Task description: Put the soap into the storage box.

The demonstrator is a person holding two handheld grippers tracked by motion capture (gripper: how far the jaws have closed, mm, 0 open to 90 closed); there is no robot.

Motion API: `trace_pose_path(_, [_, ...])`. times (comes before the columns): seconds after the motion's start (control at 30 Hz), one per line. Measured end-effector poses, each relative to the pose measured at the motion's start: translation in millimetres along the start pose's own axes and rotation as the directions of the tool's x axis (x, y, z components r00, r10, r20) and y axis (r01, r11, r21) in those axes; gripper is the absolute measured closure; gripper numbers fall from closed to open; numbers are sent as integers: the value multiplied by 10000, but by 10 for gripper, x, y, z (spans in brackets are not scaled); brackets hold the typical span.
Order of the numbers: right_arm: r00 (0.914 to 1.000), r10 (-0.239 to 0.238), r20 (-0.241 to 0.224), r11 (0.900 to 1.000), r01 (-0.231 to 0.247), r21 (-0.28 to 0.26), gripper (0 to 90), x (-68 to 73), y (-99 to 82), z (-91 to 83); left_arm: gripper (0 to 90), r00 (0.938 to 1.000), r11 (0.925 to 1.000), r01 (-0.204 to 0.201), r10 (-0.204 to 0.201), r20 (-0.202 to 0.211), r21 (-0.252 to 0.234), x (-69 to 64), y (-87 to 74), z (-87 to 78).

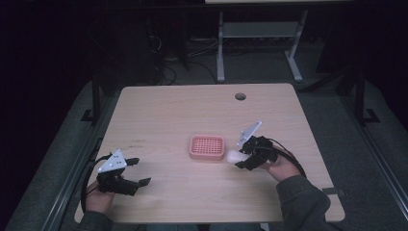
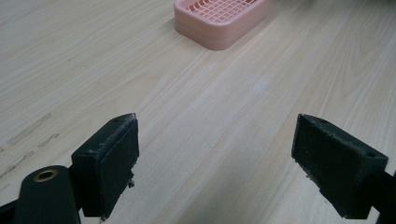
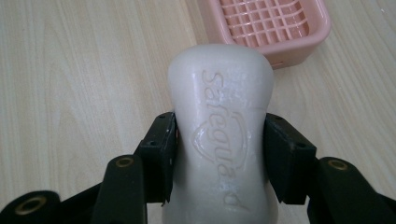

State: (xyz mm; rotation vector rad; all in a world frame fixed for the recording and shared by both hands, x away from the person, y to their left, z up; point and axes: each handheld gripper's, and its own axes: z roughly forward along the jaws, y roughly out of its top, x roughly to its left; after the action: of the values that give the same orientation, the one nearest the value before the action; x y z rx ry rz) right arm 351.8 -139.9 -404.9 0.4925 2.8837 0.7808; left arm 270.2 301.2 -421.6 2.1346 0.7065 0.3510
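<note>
We see our right gripper (image 3: 219, 154) squeezing a white soap bar (image 3: 219, 135) on both sides | the soap is just beside the pink soap dish (image 1: 207, 147), on its right | the dish sits in the middle of the wooden table (image 1: 168, 110) | our left gripper (image 1: 137, 172) is wide apart, holding nothing, near the table's left front.

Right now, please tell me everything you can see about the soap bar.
The soap bar is off-white, smooth and waxy, with rounded ends and a narrower waist. The word "Safeguard" and a shield emblem are pressed into its top face. The right gripper clamps it at the waist, one black jaw on each side. It points towards the pink soap dish, which lies close ahead on the wooden table.
</note>
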Motion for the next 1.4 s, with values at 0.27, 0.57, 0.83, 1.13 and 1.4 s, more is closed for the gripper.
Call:
trace_pose_path(0.27, [9998, -190, -44, 9998, 190, 77, 483, -29, 111, 33, 148, 10000, 10000, 34, -34, -10, -6, 2, -1, -6])
trace_pose_path(0.57, [9995, -296, -130, 9995, 298, 119, 483, -62, 230, 52, 148, 10000, 9999, 92, -92, -29, -103, 5, -3, -7])
trace_pose_path(0.83, [9992, -359, -192, 9993, 359, 35, 483, -107, 314, 83, 148, 10000, 9999, 66, -67, -36, -110, 10, -3, -10])
trace_pose_path(1.13, [9987, -417, -288, 9990, 421, 118, 483, -145, 394, 121, 148, 10000, 9999, 47, -48, -37, -110, 10, -2, -11])
trace_pose_path(1.4, [9982, -425, -412, 9991, 424, -36, 484, -188, 467, 150, 148, 10000, 9999, 53, -53, -35, -151, 13, -3, -11])
